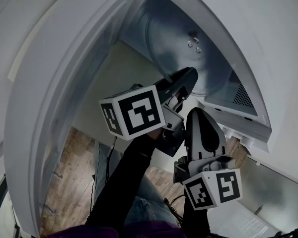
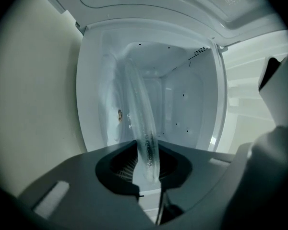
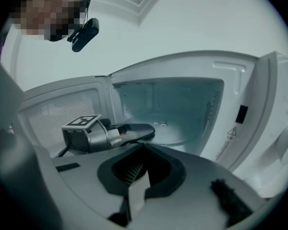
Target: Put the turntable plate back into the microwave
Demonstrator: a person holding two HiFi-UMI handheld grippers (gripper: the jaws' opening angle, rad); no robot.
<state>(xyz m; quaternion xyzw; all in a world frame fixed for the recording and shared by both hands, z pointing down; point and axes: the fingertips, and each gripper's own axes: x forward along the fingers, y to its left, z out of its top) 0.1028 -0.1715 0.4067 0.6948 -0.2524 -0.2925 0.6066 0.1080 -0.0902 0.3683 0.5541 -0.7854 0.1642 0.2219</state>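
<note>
Fingers of left gripper tight on turntable plate in microwave; right gripper's together, empty.

Wood-plank floor below, a plain cream panel, white wall or ceiling overhead, dimly lit.

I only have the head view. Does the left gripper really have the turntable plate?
Observer: Yes. Its own view shows the left gripper clamped on the rim of the turntable plate.
Operator: Is the right gripper holding anything?
Observer: No. The right gripper is shut, nothing between its jaws.
Operator: Is the plate seated?
Observer: The right gripper view shows it nearly level inside the microwave; whether it's seated, I can't tell.
</note>
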